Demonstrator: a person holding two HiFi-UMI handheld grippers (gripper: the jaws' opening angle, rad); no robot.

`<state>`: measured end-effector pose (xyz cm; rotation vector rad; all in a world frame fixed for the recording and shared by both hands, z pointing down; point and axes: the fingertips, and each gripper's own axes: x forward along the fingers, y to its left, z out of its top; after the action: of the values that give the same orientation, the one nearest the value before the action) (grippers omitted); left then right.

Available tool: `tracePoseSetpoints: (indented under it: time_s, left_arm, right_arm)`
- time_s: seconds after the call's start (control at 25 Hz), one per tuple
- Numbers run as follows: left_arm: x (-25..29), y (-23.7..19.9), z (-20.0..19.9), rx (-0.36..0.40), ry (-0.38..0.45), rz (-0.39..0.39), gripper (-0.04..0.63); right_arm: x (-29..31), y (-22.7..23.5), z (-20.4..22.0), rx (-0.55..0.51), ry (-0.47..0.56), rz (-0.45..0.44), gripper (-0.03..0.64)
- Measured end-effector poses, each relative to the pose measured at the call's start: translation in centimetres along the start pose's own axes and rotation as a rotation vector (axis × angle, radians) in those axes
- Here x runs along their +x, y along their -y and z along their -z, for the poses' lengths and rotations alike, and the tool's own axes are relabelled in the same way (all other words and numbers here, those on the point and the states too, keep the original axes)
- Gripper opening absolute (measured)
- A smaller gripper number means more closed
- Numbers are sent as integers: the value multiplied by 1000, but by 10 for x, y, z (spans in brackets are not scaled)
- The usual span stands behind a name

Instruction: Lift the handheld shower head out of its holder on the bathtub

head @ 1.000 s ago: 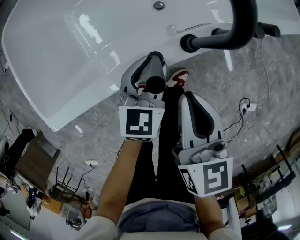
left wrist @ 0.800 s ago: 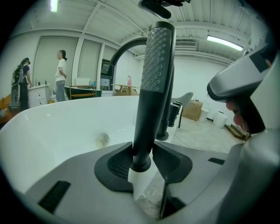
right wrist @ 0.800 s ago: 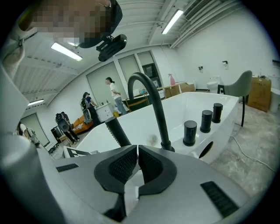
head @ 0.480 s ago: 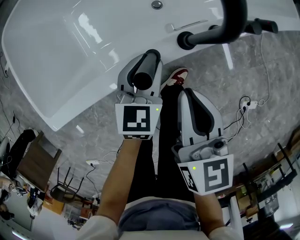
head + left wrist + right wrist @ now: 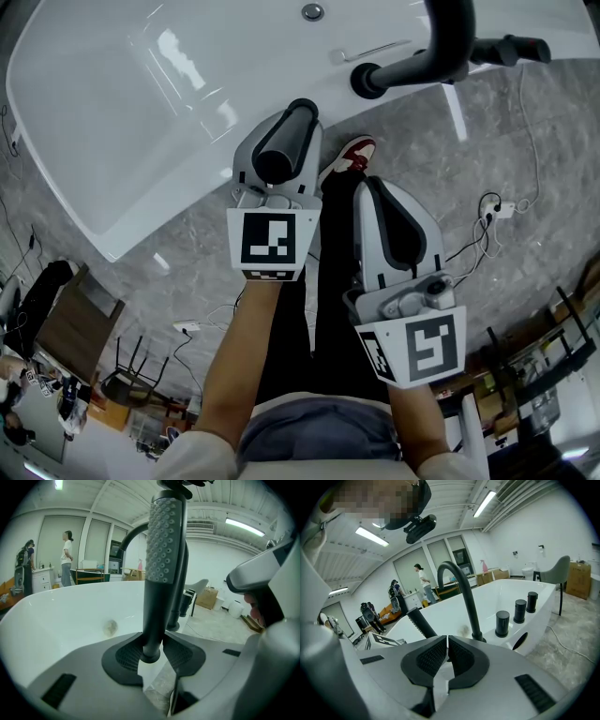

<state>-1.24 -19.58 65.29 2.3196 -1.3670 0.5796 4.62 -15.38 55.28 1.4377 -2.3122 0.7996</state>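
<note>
The black handheld shower head [image 5: 281, 150] stands upright between the jaws of my left gripper [image 5: 289, 114], clear of the tub deck. In the left gripper view its studded handle [image 5: 166, 550] rises from between the pads [image 5: 129, 656], and the left gripper [image 5: 152, 654] is shut on it. Its jaws have just been closing on the handle. My right gripper [image 5: 375, 187] hangs beside it over the floor, shut with nothing between its pads [image 5: 461, 656]. The right gripper view also shows the shower head [image 5: 419, 620] at left.
The white bathtub [image 5: 141, 112] lies ahead, its drain [image 5: 312, 11] at the far end. A black arched faucet [image 5: 461, 592] and three black knobs [image 5: 502, 623] stand on its deck. A red shoe [image 5: 352, 155] and cables [image 5: 487, 211] are on the grey floor. People [image 5: 67, 557] stand far behind.
The shower head's near end has swung a little to the left between the left jaws. Both grippers have kept their places.
</note>
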Motion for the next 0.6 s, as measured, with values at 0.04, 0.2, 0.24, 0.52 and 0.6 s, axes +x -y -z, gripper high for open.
tracePoseSetpoints:
  time_s: [0.04,0.2,0.24,0.52,0.6]
  left_arm:
    - [-1,0,-1,0,1,1,140]
    - [-3,-1,-4,-2,1,5,140]
    - [-3,-1,-4,-1,-1,6,140]
    - [-9,-3,-8,-2,-8,23,140]
    - [-12,-3,-11,-3,-8,33,140]
  right_arm:
    - [-1,0,-1,0,2,1,20]
    - [-2,-1,-3,0,6,1,21]
    - [-3,-1,-3,0,8,1,20]
    - [-2,-8,-9,-2,19,-5,21]
    - [-2,-11,-10,-2,19,-9,20]
